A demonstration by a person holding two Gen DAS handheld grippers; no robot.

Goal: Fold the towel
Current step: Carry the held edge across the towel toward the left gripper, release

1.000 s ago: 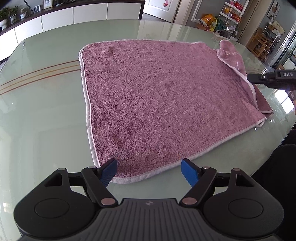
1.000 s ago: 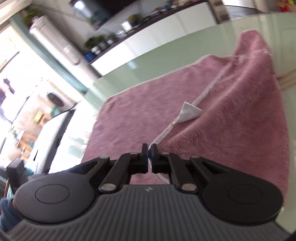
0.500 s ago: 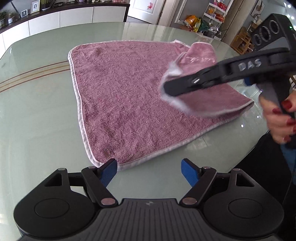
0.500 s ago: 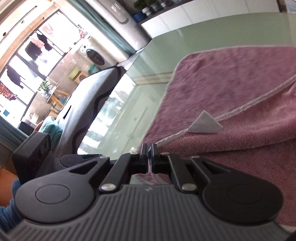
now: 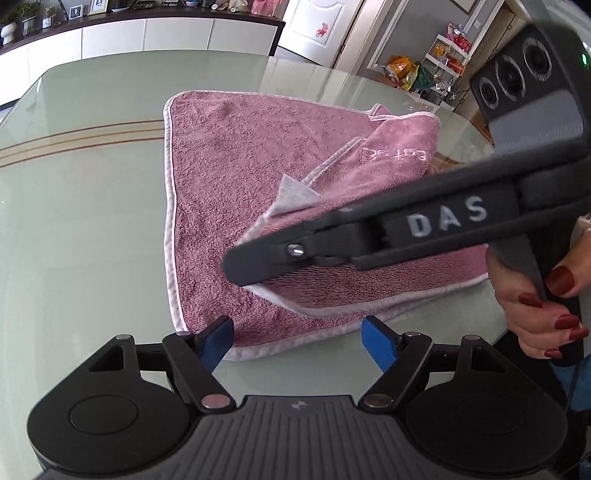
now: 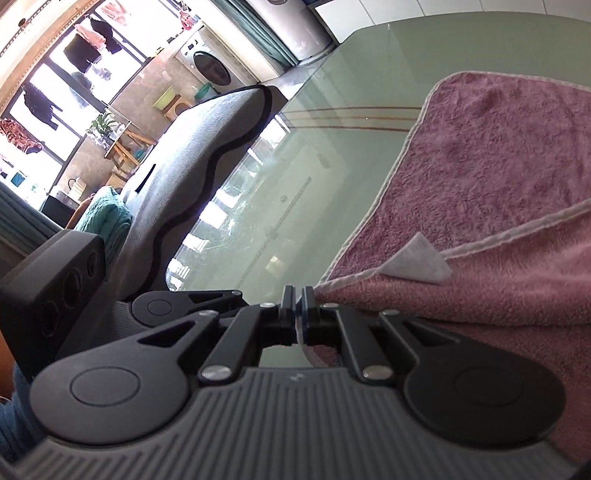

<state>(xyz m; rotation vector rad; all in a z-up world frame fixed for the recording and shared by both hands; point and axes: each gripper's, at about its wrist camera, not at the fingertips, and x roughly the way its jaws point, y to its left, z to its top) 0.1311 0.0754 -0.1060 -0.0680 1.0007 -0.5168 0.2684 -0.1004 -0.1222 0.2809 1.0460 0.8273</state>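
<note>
Where the pale green glass table (image 5: 92, 206) curves away from me, a band of thin brown stripes (image 5: 74, 142) crosses it towards its far left edge, and white cabinets (image 5: 147, 35) with small plants and frames on top line the wall behind. Beyond the table's far right edge stands a white door (image 5: 321, 22) and a shelf rack (image 5: 448, 51) crowded with bright packets. From my right wrist's view a grey padded chair back (image 6: 195, 155) presses against the table's edge, with a washing machine (image 6: 210, 66) and hanging clothes against bright windows behind it.

The pink towel (image 5: 229, 177) lies across the middle of the table, its white-trimmed near corner just in front of my left claw (image 5: 297, 341). That claw hangs wide apart with nothing between its blue pads (image 5: 218, 341).

My right claw (image 5: 240, 266) crosses the left wrist's view, hiding part of the towel's right side; my right hand (image 5: 539, 299) grips its handle. Its jaws are pinched tight on the towel's hem, lifting that edge and carrying it over the flat layer, a white label (image 5: 295, 194) sticking up from the raised trim.
</note>
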